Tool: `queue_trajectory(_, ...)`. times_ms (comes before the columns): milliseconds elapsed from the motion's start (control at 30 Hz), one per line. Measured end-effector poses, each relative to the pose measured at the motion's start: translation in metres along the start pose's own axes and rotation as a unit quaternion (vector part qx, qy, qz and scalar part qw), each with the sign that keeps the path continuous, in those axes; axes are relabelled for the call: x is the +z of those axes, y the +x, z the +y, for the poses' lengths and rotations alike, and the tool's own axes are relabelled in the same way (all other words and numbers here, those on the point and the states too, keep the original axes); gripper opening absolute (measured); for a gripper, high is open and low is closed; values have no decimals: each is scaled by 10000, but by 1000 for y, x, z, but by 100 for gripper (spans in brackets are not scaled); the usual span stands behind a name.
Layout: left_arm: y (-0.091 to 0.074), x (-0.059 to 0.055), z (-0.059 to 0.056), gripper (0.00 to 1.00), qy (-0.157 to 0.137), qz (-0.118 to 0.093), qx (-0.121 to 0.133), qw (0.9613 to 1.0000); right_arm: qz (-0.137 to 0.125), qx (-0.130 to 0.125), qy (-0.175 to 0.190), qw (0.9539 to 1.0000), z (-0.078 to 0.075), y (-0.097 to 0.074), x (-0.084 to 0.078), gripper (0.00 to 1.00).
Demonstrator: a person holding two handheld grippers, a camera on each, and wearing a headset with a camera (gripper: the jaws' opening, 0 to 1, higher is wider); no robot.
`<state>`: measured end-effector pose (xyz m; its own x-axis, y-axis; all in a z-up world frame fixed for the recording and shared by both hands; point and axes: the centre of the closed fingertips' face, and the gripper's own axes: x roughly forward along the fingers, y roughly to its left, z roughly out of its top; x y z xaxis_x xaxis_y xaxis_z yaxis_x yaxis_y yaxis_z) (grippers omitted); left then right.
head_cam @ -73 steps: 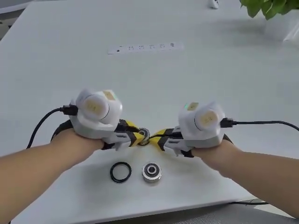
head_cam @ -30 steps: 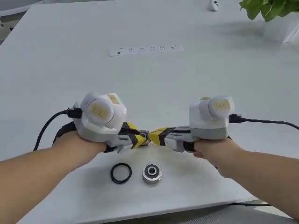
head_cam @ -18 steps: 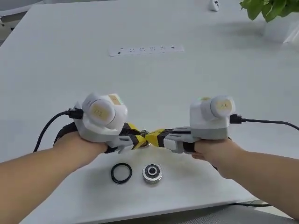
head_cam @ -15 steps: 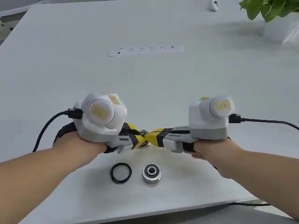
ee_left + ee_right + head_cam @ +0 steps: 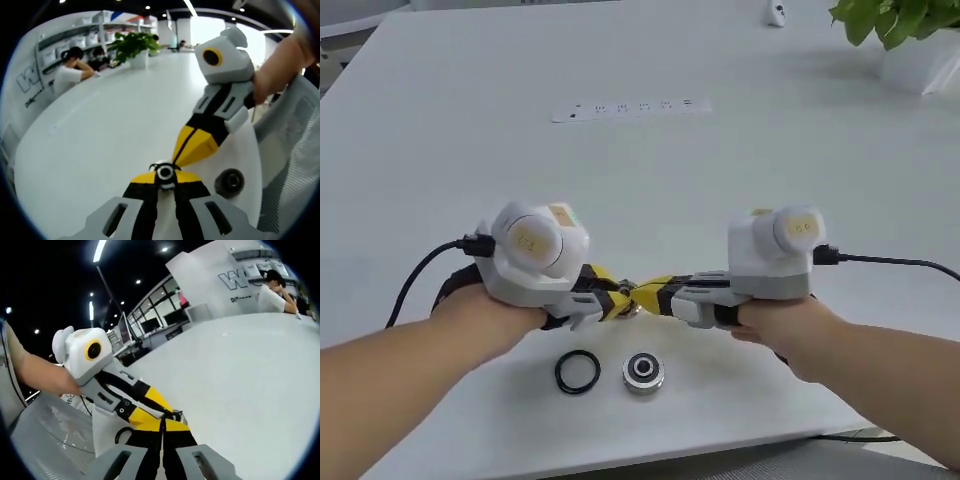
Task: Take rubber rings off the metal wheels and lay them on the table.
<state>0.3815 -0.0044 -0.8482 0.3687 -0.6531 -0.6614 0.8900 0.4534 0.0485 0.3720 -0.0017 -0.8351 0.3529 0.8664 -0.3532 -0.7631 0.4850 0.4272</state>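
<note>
Jaws of the left gripper (image 5: 623,298) are clamping a metal wheel (image 5: 164,172) at lower centre of the head view. The right gripper (image 5: 162,426), having rolled upright since a second ago, is pressing its closed jaws onto the wheel's rim, so peeling is probably starting; whether they are pinching the rubber ring I cannot tell. Just below, a freed ring (image 5: 578,372) and a bare wheel (image 5: 644,371) are lying on the table (image 5: 740,150), blocking nothing.

On the white wall (image 5: 215,270) just left of the seated person (image 5: 272,292) stands a big outlined "W" — the logo's remaining letters cannot be read. Under it runs a small line starting with "D" — too fine to make out further.
</note>
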Motion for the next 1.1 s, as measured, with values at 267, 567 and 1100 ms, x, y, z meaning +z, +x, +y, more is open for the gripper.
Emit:
queue_trajectory(267,0,0,0,12,4,-2,-22,10000,-54,197,176,9996,6,-2,1,0)
queue_trajectory(567,1,-1,1,14,18,-18,-61,10000,121,-113,76,9998,-5,-1,-6,0)
queue_trajectory(1100,-12,6,-9,28,-19,-217,-253,9994,61,-167,101,9998,-7,-2,-1,0)
